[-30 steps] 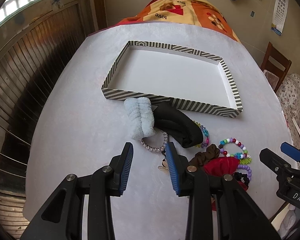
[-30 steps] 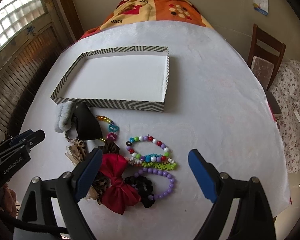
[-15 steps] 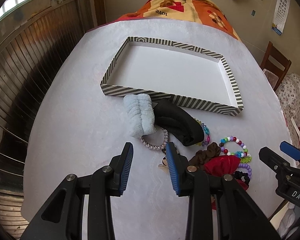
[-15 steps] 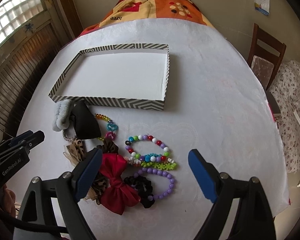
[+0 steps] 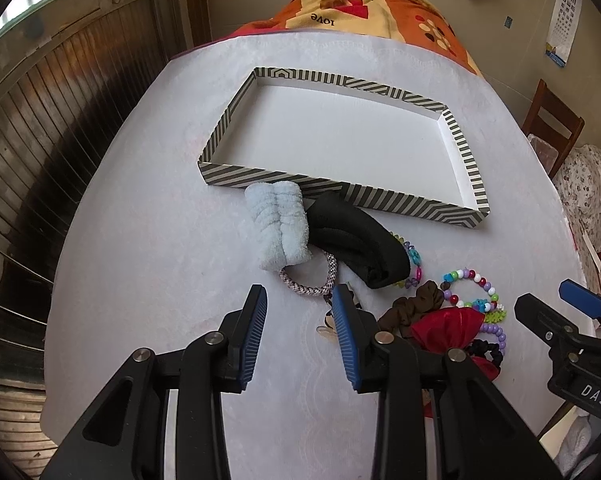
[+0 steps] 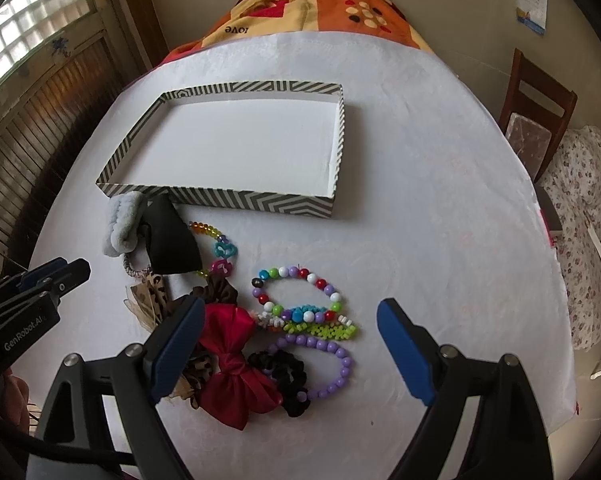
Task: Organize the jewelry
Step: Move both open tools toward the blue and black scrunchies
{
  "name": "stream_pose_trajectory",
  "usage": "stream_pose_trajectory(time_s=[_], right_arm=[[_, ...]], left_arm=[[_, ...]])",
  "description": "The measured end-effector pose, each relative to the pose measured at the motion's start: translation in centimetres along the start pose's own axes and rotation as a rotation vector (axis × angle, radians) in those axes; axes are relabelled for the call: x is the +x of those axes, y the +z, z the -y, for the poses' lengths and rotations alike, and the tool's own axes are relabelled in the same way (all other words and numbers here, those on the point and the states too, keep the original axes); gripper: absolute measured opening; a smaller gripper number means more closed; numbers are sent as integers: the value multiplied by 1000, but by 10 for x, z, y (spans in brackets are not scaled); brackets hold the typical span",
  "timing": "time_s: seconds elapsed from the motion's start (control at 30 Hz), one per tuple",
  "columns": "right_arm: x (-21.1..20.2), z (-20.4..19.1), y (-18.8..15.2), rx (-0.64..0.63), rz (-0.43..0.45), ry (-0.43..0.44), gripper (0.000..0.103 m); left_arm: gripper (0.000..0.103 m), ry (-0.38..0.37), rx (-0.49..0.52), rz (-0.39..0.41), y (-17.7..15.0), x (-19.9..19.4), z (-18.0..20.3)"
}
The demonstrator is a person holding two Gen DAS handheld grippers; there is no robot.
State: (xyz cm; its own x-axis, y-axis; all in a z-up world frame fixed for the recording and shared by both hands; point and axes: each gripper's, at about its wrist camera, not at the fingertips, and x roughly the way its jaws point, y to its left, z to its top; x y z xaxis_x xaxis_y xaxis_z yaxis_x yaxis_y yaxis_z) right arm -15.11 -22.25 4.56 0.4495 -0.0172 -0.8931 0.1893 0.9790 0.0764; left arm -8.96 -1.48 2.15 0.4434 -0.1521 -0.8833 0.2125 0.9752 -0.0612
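White tablecloth is carrying an unfilled striped tray waiting beside the jewelry pile; left gripper is hovering half-open, right gripper wide, both holding nothing.

- Striped tray: shallow, white inside, empty, flat on the bench.
- Blue terry scrunchie and black band: touching tray's near wall.
- Bead bracelets, red bow, black scrunchie: clustered on bench, nearer than the tray.
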Motion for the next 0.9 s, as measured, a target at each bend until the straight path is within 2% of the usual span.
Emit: stream_pose_trajectory(time_s=[0.47, 0.9], right_arm=[[2, -2, 0, -11, -6, 7, 90], [5, -6, -1, -27, -35, 51, 90]], left_arm=[[26, 1, -4, -7, 0, 3, -2], [26, -1, -9, -15, 1, 5, -3]])
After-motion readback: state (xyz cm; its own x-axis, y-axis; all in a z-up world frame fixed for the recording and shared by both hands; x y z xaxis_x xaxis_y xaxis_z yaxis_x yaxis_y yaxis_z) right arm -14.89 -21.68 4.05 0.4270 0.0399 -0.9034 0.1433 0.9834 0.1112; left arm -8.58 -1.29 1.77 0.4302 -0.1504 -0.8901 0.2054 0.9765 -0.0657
